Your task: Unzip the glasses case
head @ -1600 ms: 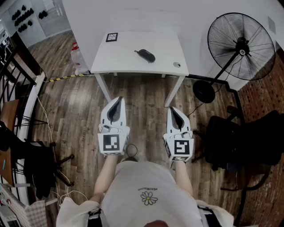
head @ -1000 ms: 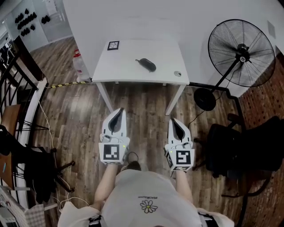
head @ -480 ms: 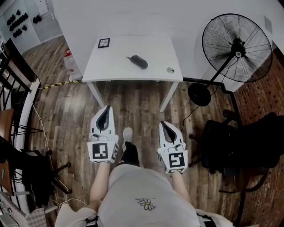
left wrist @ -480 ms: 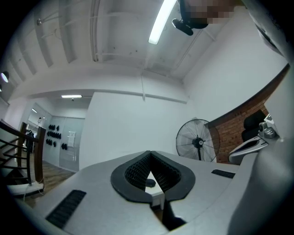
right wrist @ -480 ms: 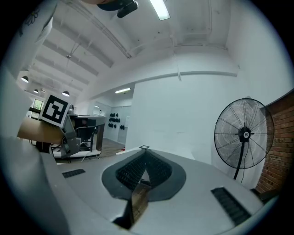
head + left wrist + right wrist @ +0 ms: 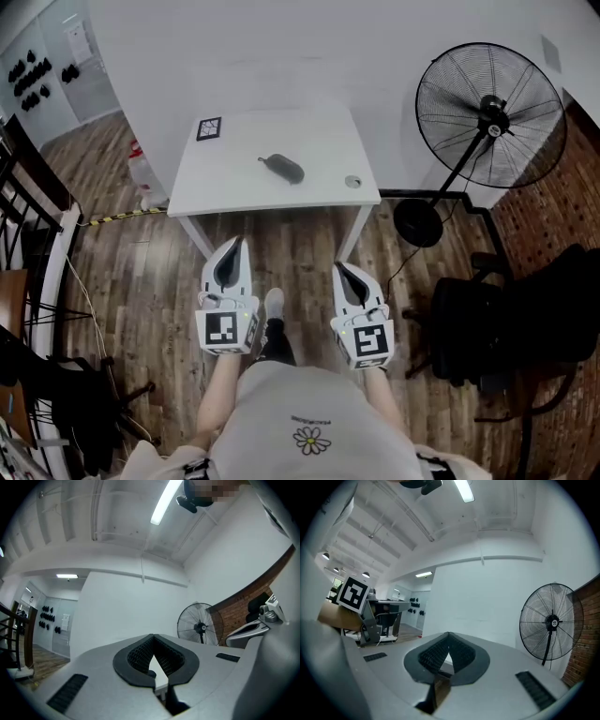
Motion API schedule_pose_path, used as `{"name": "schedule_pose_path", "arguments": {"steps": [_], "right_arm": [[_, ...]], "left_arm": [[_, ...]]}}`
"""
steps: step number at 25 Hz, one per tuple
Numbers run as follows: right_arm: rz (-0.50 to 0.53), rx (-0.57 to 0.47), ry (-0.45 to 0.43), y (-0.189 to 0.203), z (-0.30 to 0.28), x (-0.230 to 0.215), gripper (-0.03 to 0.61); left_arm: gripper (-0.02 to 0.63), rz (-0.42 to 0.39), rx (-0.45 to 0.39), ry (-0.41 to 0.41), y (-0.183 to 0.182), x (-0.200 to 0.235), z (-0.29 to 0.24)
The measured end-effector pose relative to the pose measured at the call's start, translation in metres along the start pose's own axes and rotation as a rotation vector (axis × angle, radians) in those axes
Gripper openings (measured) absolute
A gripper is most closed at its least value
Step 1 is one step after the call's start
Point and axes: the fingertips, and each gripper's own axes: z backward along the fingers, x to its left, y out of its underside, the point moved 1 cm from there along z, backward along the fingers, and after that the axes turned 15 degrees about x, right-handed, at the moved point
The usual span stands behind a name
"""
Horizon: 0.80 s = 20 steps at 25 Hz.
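The dark oval glasses case (image 6: 281,168) lies zipped near the middle of the white table (image 6: 234,183) in the head view. Both grippers are held side by side over the wooden floor, short of the table's front edge and pointing at it. My left gripper (image 6: 236,243) is shut, its tips meeting with nothing between them (image 6: 152,636). My right gripper (image 6: 338,268) is likewise shut and empty (image 6: 448,633). Through the gap under the left jaws a strip of the table's edge shows. Neither gripper touches the case.
A square marker card (image 6: 208,128) lies at the table's back left and a small round disc (image 6: 352,181) near its right front. A large standing fan (image 6: 487,103) stands right of the table. A black chair (image 6: 497,319) sits at the right, railing and furniture at the left.
The person has stepped toward the table, which now sits closer to both grippers in the head view. Both grippers stayed shut and side by side.
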Motion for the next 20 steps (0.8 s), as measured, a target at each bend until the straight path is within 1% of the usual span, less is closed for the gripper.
{"name": "schedule_pose_path", "arguments": {"steps": [3,7,12,14,17,20], "right_arm": [[0.0,0.022,0.019,0.001,-0.03,-0.013,0.006],[-0.043,0.047,0.031,-0.002,-0.075,-0.027,0.006],[-0.081,0.091,0.06,-0.019,-0.153,-0.05,0.006],[-0.073,0.095,0.057,-0.029,-0.187,-0.056,0.006],[-0.028,0.104,0.057,-0.041,-0.24,-0.069,0.006],[-0.033,0.133,0.065,-0.046,-0.292,-0.082,0.006]], "left_arm": [[0.012,-0.002,0.003,0.015,0.003,0.009,-0.032],[0.012,0.012,0.01,0.025,0.004,0.033,-0.076],[0.011,0.021,0.041,0.049,0.012,0.07,-0.153],[0.012,0.028,0.047,0.054,0.012,0.088,-0.186],[0.012,0.02,0.048,0.057,0.014,0.113,-0.234],[0.012,0.071,0.046,0.065,0.017,0.135,-0.274]]}}
